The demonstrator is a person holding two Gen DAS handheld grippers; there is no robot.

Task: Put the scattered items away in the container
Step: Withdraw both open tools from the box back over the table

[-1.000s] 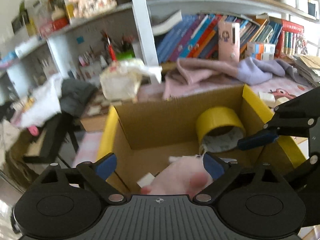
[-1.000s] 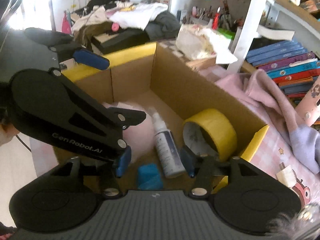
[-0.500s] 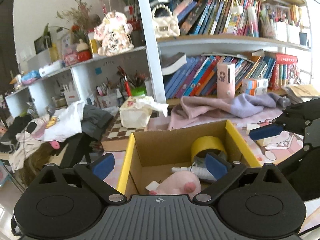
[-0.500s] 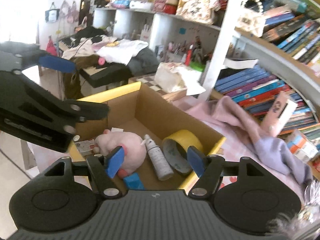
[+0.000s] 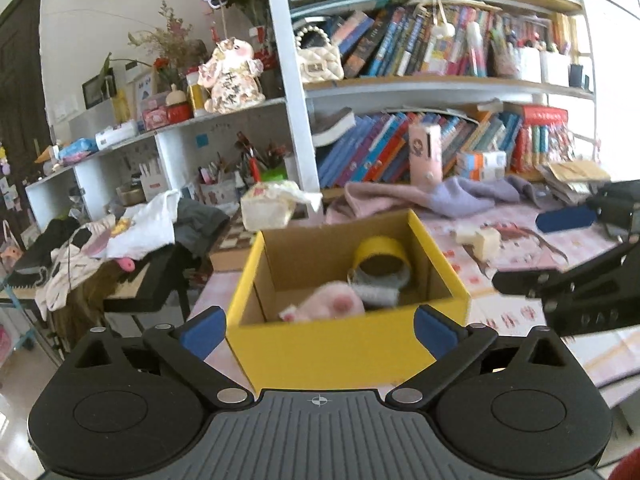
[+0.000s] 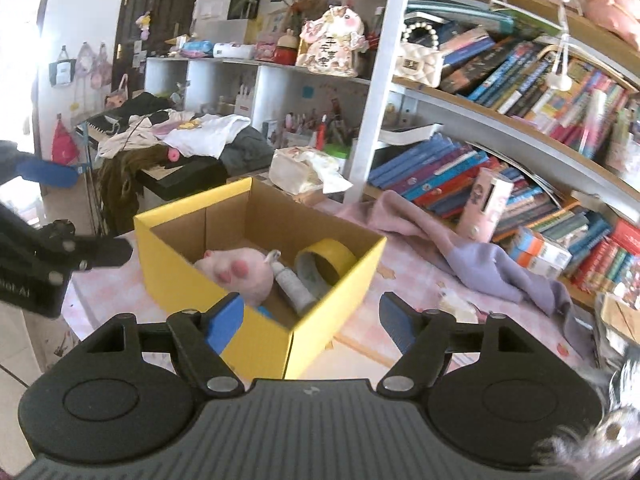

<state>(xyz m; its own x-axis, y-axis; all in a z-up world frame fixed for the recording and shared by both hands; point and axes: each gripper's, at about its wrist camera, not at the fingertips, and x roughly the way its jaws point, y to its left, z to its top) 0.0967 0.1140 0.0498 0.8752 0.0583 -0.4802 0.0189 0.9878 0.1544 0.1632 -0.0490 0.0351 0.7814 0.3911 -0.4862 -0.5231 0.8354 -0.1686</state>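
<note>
In the left wrist view the left gripper (image 5: 318,326) gapes wide and empty around the yellow box (image 5: 340,350) at centre, holding pink plush (image 5: 332,306) and tape roll (image 5: 380,250), while the right wrist view shows the right gripper (image 6: 312,318) equally wide, the box (image 6: 188,276) left of centre.

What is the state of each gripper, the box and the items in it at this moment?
left gripper: open, empty.
right gripper: open, empty.
yellow box: open on top, upright.
pink plush toy: lying inside the box.
spray bottle: lying inside the box.
yellow tape roll: leaning inside the box.
</note>
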